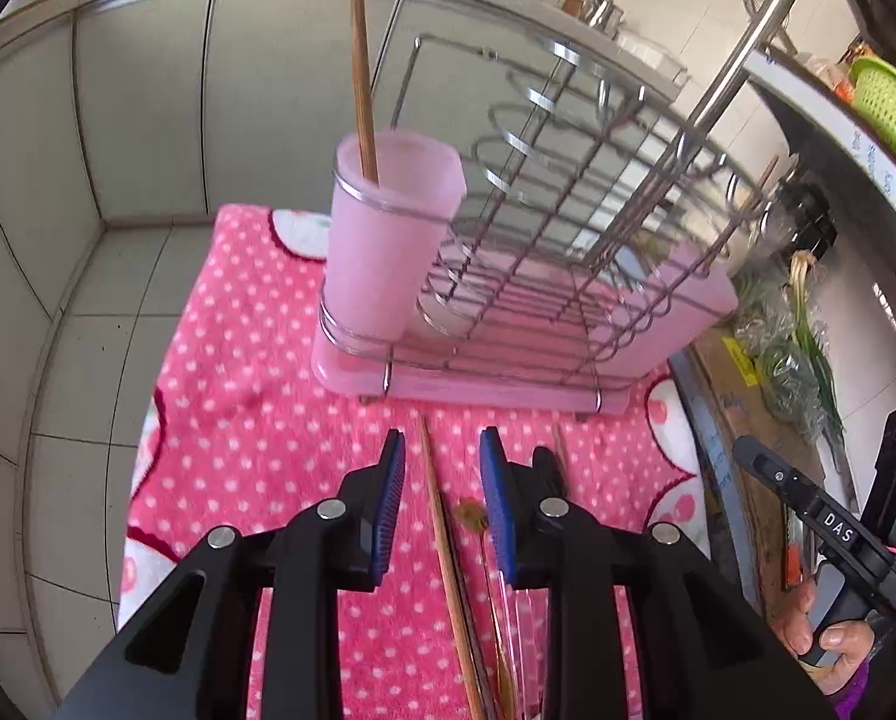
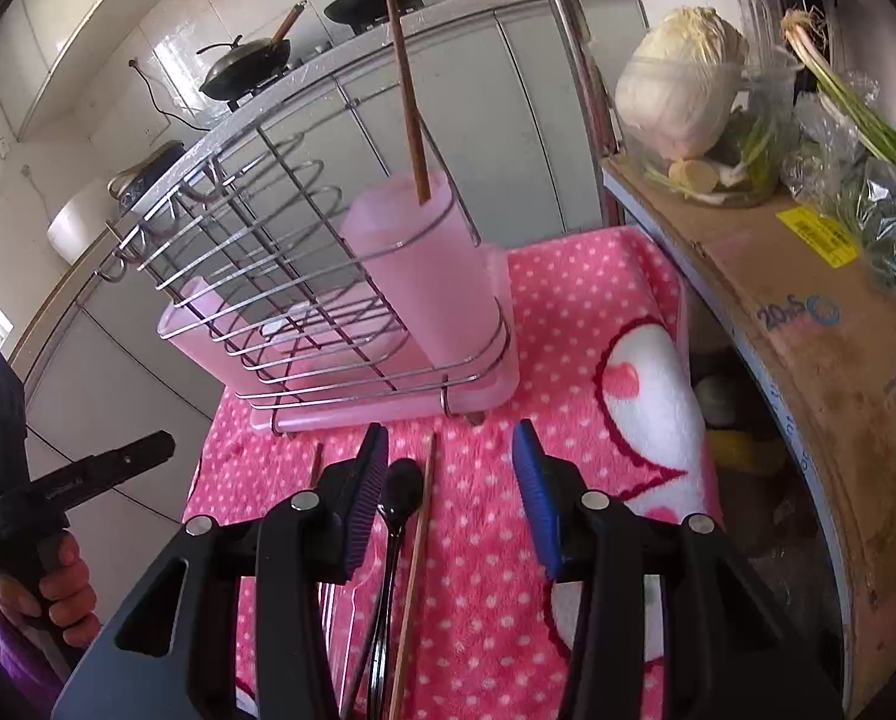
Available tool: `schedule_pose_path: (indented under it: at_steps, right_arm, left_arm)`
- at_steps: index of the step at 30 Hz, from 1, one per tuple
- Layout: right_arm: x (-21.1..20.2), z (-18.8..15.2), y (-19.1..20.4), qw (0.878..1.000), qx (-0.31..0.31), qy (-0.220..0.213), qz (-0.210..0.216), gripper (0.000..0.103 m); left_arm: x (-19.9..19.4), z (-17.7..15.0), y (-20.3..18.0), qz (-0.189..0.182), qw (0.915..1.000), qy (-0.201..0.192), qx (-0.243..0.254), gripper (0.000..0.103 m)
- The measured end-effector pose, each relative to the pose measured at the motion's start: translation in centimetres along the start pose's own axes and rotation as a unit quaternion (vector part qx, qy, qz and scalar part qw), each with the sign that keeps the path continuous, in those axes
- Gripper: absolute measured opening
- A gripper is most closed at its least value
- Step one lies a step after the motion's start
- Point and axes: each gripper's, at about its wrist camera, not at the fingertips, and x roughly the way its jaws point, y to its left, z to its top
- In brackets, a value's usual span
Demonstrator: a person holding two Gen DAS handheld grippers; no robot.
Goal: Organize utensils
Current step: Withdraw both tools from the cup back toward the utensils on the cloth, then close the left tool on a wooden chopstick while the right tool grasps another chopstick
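The left gripper [image 1: 442, 468] hangs with its jaws apart and nothing between the pads; a chopstick [image 1: 442, 534] lies on the pink dotted cloth [image 1: 256, 438] directly below the gap, running lengthwise along the fingers. To do this pick well, the person would probably lower the claw until both pads straddle the stick, then close squarely across it near its middle so it does not pivot when lifted. Ahead of this claw, beyond the fingertips and a little to the left, stands the pink cup [image 1: 388, 240] held in the wire rack [image 1: 568, 210], with one chopstick already upright inside; that is the likely destination. The left claw tilts steeply downward toward the cloth.

The right gripper [image 2: 448, 480] also stands with jaws apart, gripping nothing. A black spoon [image 2: 403, 492] lies just inside its left finger, and a second chopstick [image 2: 418, 540] rests beside the spoon, both beneath the gap. Closing here risks catching both, so shifting sideways to centre on one seems wise. The cup sits ahead of the fingertips. This claw is pitched downward too, less steeply.
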Motion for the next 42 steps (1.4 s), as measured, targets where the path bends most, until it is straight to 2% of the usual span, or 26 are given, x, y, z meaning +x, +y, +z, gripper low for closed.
schedule_pose_path:
  at_steps: [5, 10, 17, 19, 22, 24, 29, 33, 42]
  right_arm:
    - [1.6, -1.2, -0.9, 0.999, 0.015, 0.030, 0.006, 0.044]
    - [3.2, -1.5, -1.9, 0.996, 0.039, 0.067, 0.031, 0.044]
    - [4.3, -1.7, -1.9, 0.995, 0.037, 0.081, 0.033, 0.043]
    - [4.7, -1.7, -1.7, 0.995, 0.035, 0.086, 0.032, 0.035]
    - [5.5, -1.5, -1.7, 0.994, 0.038, 0.097, 0.035, 0.027]
    - [6.1, -1.4, -1.6, 0.993, 0.042, 0.105, 0.040, 0.023]
    - [8.4, -1.0, -0.3, 0.990, 0.042, 0.126, 0.043, 0.022]
    - [11.2, -0.5, 1.3, 0.989, 0.029, 0.146, 0.019, 0.022]
    - [15.9, -0.2, 2.9, 0.983, 0.002, 0.167, -0.070, 0.022]
  left_arm:
    - [4.9, -0.7, 0.0, 0.003, 0.9972, 0.070, -0.025, 0.024]
    - [9.2, -0.7, 0.9, 0.006, 0.9882, 0.134, -0.073, 0.021]
    - [11.9, -0.3, -0.3, 0.048, 0.9871, 0.147, -0.040, 0.020]
    - [12.8, -0.5, -0.5, 0.054, 0.9859, 0.155, -0.035, 0.020]
    - [13.3, -0.9, -0.8, 0.073, 0.9861, 0.148, -0.022, 0.005]
    - [13.0, -1.0, -0.6, 0.067, 0.9871, 0.144, -0.020, 0.005]
    - [10.3, -1.4, 1.1, 0.051, 0.9903, 0.126, -0.029, 0.005]
    - [8.8, -1.9, 2.7, 0.047, 0.9912, 0.120, -0.030, 0.005]
    - [8.2, -2.5, 5.3, 0.034, 0.9914, 0.122, -0.035, 0.005]
